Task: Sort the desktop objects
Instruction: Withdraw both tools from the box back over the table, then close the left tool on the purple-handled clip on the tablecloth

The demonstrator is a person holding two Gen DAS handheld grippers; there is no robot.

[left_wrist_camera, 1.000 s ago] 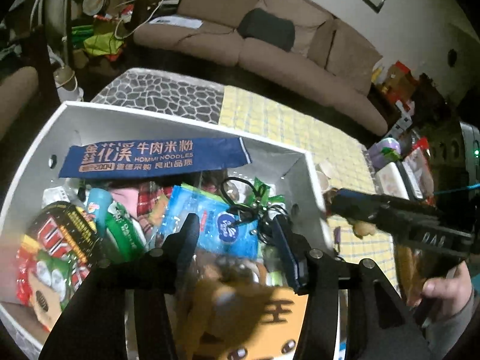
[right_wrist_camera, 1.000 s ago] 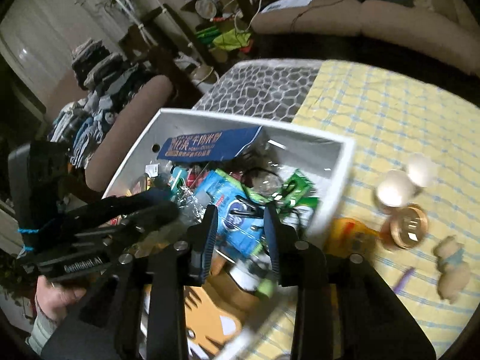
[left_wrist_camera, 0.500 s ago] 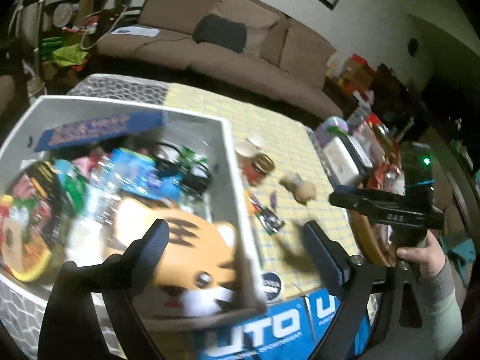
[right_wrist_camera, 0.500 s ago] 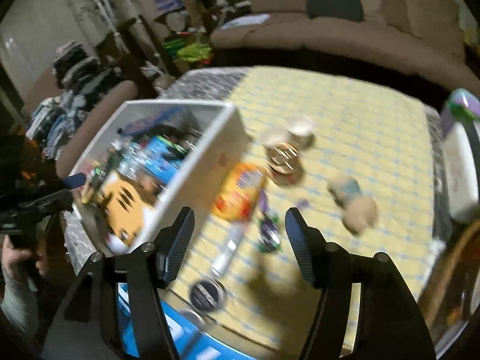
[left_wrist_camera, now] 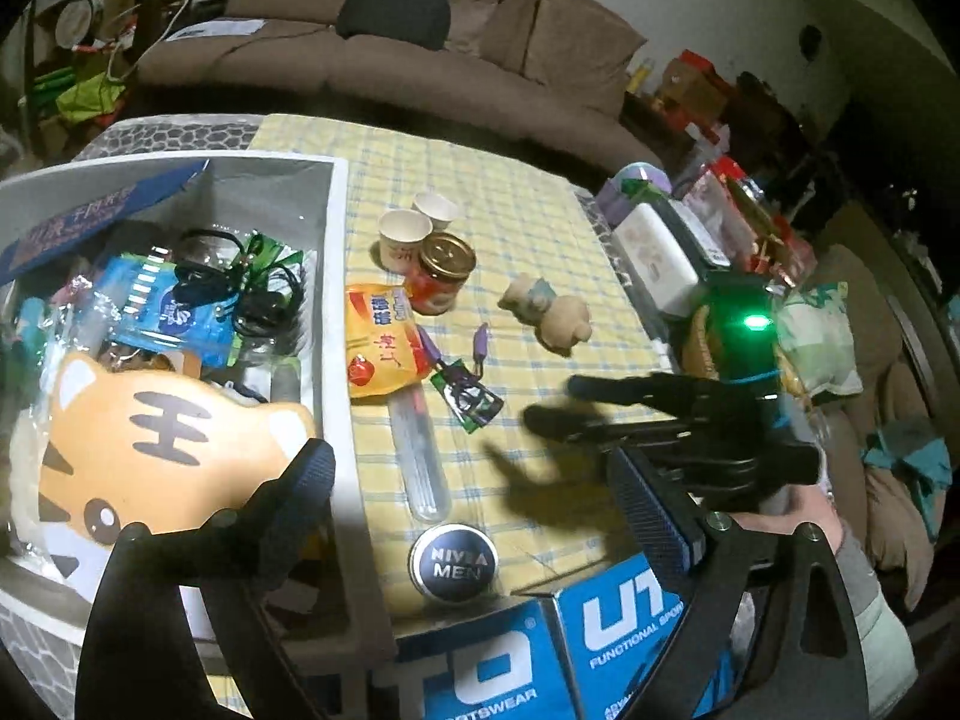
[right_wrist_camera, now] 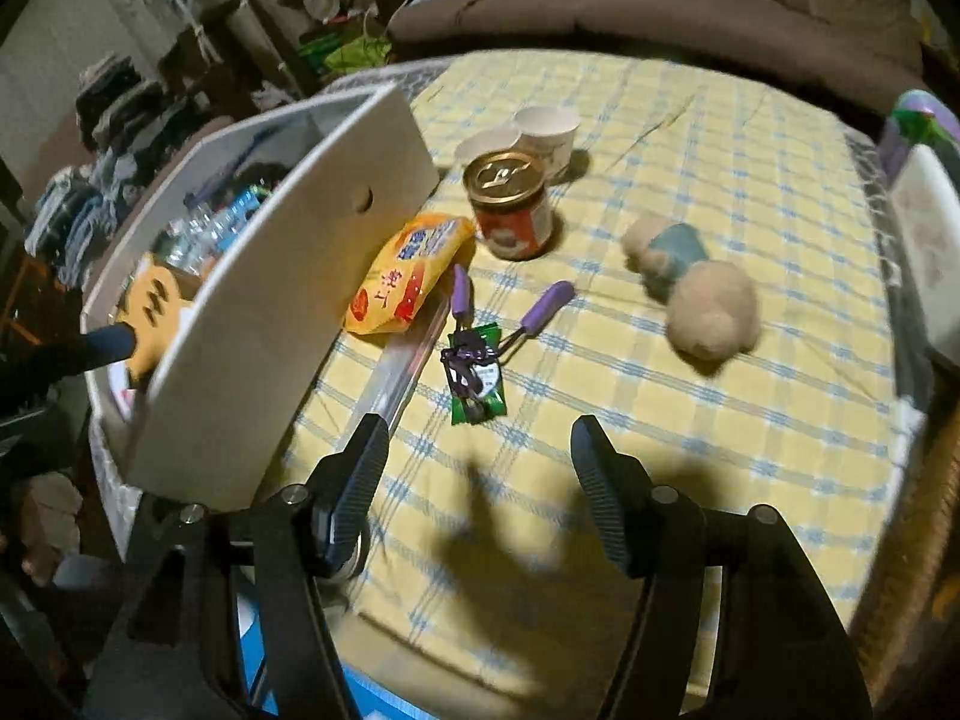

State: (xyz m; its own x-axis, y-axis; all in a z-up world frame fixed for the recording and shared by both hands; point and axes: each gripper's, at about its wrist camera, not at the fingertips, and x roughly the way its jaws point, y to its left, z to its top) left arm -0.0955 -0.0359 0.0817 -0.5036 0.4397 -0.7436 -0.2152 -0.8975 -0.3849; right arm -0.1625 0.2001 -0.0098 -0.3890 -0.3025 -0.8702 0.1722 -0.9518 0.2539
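Hovering tilted over tablecloth [right_wrist_camera: 690, 138], both jaws wide, empty.
Left gripper [left_wrist_camera: 474, 480] above tin [left_wrist_camera: 453, 562]; right gripper [right_wrist_camera: 480, 468] hiding tin.

Tiger cushion [left_wrist_camera: 162, 450] in bin [left_wrist_camera: 339, 276] — jar [left_wrist_camera: 443, 276] just right

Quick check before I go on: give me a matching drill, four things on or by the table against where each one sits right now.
Things:
1. tiger plush
2. Nivea tin
3. orange snack bag
4. bear toy

Places:
A. flat on the checked cloth, out in the open away from the bin
B. inside the white bin
C. near the table's front edge
D. against the bin's outer wall

Pairs: 1-B, 2-C, 3-D, 4-A
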